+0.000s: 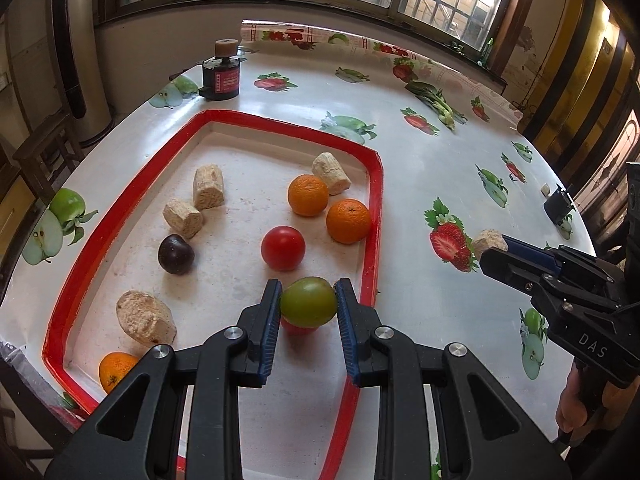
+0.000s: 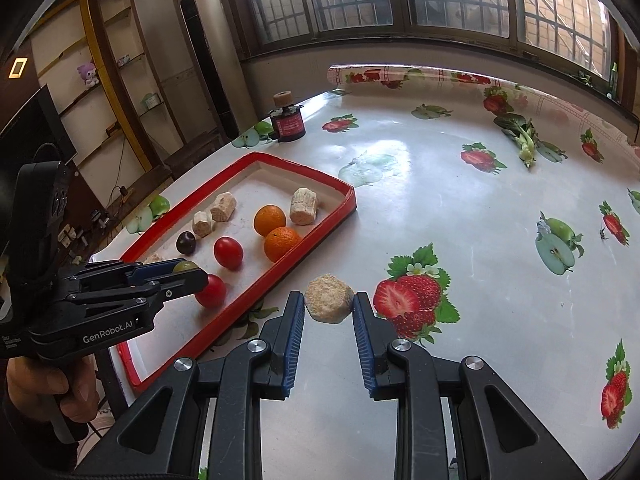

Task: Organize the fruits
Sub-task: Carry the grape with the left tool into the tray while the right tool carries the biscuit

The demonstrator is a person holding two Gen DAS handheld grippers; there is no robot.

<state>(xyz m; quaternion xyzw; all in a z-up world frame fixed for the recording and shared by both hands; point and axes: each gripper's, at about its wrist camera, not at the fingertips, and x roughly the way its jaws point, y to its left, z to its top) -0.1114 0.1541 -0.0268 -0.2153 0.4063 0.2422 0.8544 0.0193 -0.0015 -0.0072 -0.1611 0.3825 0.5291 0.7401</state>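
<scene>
My left gripper is shut on a green tomato and holds it above the red-rimmed tray, over a red tomato. The tray also holds another red tomato, two oranges close together, a third orange at the near corner, a dark plum and several beige chunks. My right gripper is open around a beige chunk lying on the tablecloth right of the tray; its fingers do not press it.
A black-and-red jar stands past the tray's far corner. A leafy green vegetable lies at the far right of the fruit-print table. The table's far edge runs under the windows.
</scene>
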